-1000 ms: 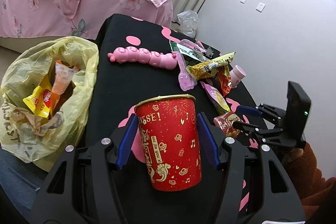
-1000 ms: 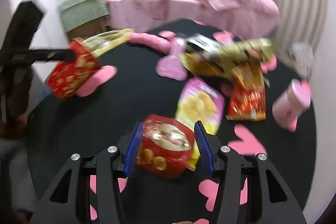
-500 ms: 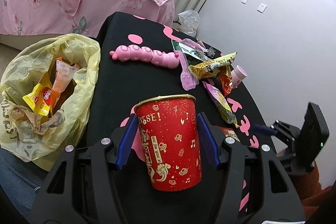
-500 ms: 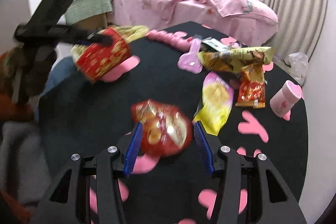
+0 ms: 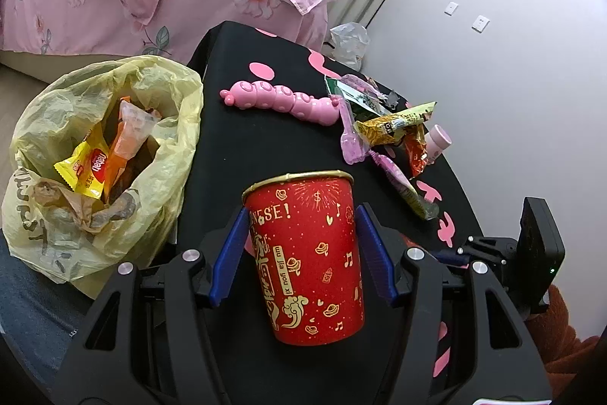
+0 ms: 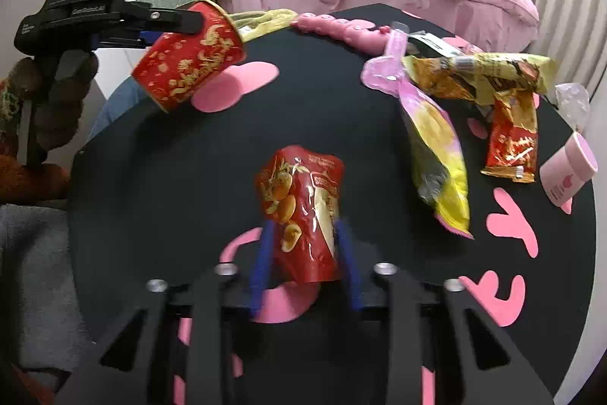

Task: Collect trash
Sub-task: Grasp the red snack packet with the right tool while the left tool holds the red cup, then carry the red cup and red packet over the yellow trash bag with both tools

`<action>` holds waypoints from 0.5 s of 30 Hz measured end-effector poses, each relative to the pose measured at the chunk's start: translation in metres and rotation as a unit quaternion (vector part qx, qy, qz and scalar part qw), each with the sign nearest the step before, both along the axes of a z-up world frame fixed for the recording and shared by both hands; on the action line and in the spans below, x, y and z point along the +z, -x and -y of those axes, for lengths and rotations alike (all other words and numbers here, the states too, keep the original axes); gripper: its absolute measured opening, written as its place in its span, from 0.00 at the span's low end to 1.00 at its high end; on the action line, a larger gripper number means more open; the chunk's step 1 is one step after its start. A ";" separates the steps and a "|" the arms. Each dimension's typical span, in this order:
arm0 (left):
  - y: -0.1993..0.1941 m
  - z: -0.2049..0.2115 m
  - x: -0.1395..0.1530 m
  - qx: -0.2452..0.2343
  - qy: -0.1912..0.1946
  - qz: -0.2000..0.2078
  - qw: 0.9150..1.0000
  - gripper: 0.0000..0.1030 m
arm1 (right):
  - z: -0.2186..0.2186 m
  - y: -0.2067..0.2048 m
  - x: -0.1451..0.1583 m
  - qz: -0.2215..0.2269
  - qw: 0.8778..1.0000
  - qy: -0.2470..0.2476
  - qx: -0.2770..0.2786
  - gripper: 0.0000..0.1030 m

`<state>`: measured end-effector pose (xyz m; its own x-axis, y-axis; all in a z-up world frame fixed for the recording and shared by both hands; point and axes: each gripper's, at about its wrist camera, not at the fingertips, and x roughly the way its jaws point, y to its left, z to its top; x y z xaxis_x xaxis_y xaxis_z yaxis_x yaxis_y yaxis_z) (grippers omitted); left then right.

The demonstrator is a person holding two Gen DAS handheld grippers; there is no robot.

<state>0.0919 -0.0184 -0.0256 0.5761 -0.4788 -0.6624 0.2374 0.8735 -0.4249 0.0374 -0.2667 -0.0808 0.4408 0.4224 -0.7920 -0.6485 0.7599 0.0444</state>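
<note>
Trash bag [image 5: 68, 154], yellow and gaping beside the black table [image 5: 242, 154], sits at ten o'clock from the left gripper [image 5: 303, 245], which is clamped on the red paper cup [image 5: 307, 253]; that hand is much the nearer to it. The right gripper [image 6: 303, 241] has just closed, its jaws pinching the red snack packet [image 6: 299, 211], whose long axis runs toward twelve o'clock. A second ago that packet lay flat between spread jaws; now it stands squeezed. More wrappers [image 6: 474, 74] lie at two o'clock, beside a pink caterpillar toy [image 5: 280, 97].
</note>
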 end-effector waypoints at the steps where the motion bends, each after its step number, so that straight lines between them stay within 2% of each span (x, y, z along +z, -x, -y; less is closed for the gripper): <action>1: 0.001 0.000 0.002 -0.002 0.000 0.004 1.000 0.54 | -0.002 0.001 0.004 0.003 1.000 -0.006 -0.001 0.21; 9: 0.008 -0.025 0.027 0.024 -0.015 0.056 0.998 0.54 | -0.018 -0.010 0.056 0.082 0.995 -0.038 -0.028 0.21; 12: 0.007 -0.048 0.044 0.051 -0.029 0.095 0.994 0.54 | -0.032 -0.026 0.081 0.107 0.991 -0.064 -0.045 0.21; 15: 0.007 -0.076 0.059 0.089 -0.049 0.135 0.986 0.54 | -0.052 -0.043 0.102 0.121 0.988 -0.087 -0.050 0.21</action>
<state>0.0852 0.0575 0.0330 0.8068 -0.2955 -0.5116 0.1694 0.9453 -0.2789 0.0809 -0.2146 0.0211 0.6547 0.4877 -0.5776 -0.5786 0.8149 0.0322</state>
